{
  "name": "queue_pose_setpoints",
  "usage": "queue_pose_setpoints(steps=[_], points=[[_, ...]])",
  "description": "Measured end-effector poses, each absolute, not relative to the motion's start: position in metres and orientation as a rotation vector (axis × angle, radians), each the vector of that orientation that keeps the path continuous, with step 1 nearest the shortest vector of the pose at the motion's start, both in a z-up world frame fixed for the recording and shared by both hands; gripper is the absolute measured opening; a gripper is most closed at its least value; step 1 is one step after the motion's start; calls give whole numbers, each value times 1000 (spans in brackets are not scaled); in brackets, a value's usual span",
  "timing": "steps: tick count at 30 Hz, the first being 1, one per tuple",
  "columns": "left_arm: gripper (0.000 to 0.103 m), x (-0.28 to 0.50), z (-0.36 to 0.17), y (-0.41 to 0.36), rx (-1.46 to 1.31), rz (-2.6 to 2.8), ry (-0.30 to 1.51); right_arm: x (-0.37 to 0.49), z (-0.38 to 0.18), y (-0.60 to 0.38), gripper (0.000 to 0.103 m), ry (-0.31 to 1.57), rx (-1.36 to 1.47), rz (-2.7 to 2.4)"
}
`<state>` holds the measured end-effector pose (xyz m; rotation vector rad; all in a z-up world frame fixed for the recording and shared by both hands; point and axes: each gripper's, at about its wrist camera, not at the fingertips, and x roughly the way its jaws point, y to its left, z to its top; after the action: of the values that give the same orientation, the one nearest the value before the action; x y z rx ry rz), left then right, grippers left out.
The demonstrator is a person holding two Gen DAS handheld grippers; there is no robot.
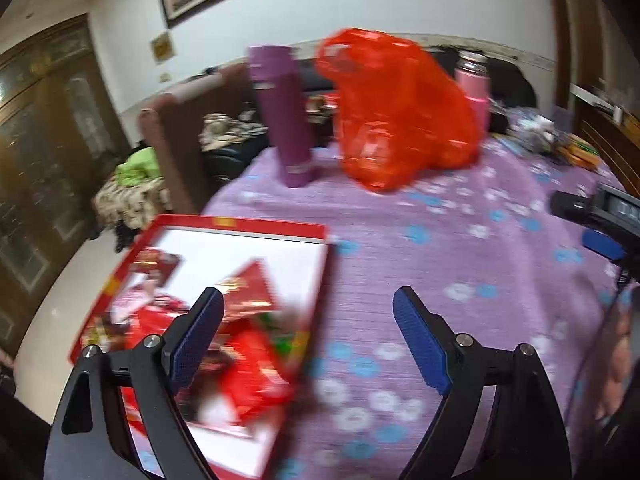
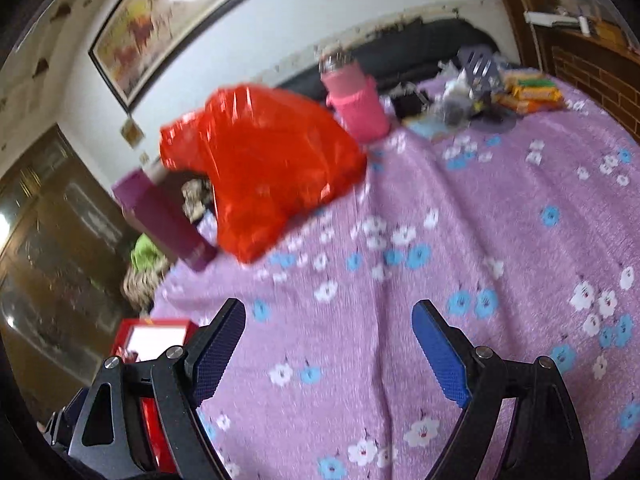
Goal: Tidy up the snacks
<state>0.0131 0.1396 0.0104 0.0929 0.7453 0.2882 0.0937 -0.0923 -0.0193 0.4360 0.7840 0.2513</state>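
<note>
**Operator:** Nearest the lens on my left wrist view, the left gripper (image 1: 308, 306) stands spread wide with nothing between its pads, above the right edge of the red snack box (image 1: 224, 226) at lower left. Red packets (image 1: 256, 344) already lie inside it.

**Second:** And the right?

**Operator:** Right gripper (image 2: 330, 320) is likewise released and empty, over bare purple cloth (image 2: 500, 220). I judge I'm between placements; next I need another snack, probably from the red plastic bag (image 2: 260, 168) at upper centre.
</note>
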Motion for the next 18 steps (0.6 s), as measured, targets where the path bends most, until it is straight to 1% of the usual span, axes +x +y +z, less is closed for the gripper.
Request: queue_pose_setpoints(steps=[6, 12, 18], points=[[87, 12, 14, 110, 99, 224, 742, 83, -18, -103, 88, 778, 409, 265], [87, 4, 14, 99, 99, 187, 740, 54, -18, -110, 88, 744, 281, 302], [87, -11, 20, 101, 94, 182, 720, 24, -18, -109, 88, 632, 207, 403]])
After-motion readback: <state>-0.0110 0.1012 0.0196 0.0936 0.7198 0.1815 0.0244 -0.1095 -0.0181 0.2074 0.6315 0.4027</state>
